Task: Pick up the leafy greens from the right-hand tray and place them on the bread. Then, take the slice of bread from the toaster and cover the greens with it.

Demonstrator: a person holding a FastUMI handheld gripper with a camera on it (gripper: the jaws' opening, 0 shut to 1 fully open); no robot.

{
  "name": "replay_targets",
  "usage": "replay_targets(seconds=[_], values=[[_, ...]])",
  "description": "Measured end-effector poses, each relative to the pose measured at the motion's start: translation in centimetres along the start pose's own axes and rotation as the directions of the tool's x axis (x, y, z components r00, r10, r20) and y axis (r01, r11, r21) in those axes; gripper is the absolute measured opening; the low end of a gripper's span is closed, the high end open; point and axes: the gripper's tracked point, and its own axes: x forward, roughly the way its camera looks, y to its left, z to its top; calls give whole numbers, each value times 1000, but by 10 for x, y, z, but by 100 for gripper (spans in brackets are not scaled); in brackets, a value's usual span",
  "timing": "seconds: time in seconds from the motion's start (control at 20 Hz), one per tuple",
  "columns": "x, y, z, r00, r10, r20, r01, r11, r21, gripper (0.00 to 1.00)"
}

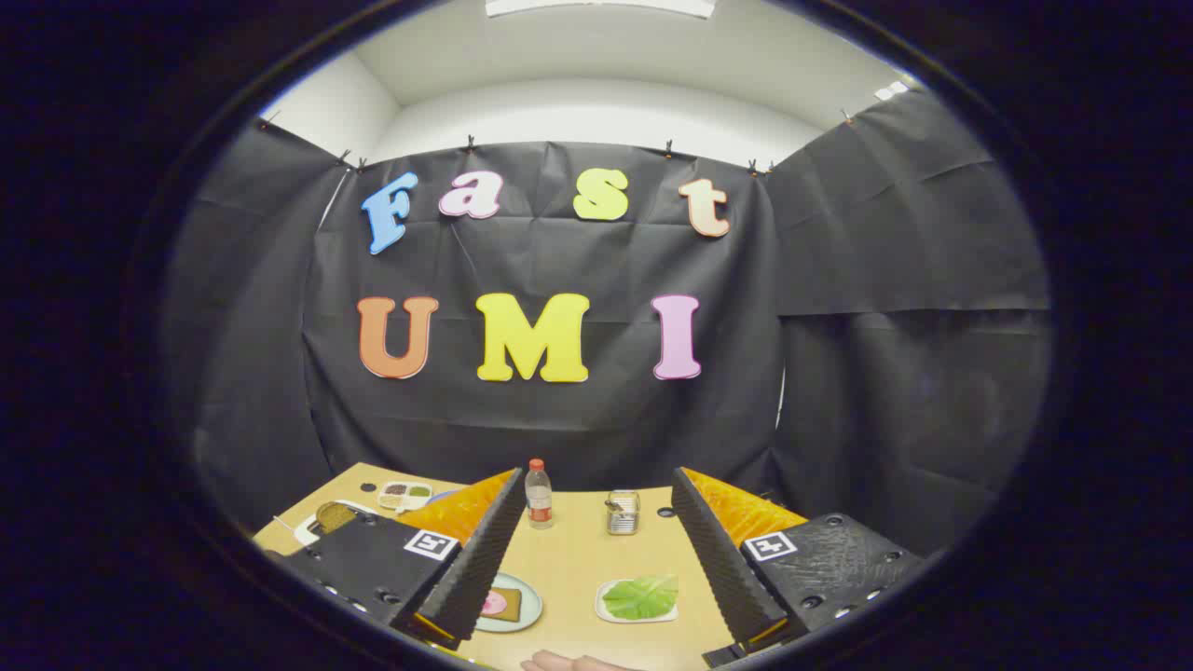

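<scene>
We see the hand-held gripper point(596, 559) spread wide, gripping nothing. Leafy greens point(641, 596) lie on a white tray point(606, 610) between the fingers; bread point(503, 603) on a plate point(529, 606) beside the left finger. Bottle point(538, 494) and metal holder point(623, 512) stand beyond on the bench point(578, 559); toaster point(335, 515) far left.

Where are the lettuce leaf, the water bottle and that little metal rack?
leafy greens point(641, 596), gripper view, middle of the leaf.
bottle point(538, 499), gripper view, its clear body.
metal rack point(623, 513), gripper view, its front face.
</scene>
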Motion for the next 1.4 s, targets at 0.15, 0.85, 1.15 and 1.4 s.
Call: replay_targets(seconds=[0.15,0.85,1.15,1.4], values=[[2,-6,-1,1000,-5,-13,5,1000,-1,95],[41,-65,-26,997,-34,-65,34,999,-13,95],[73,-91,-80,989,-17,-146,12,999,-36,95],[112,-110,-169,951,22,-308,-35,999,-39,96]])
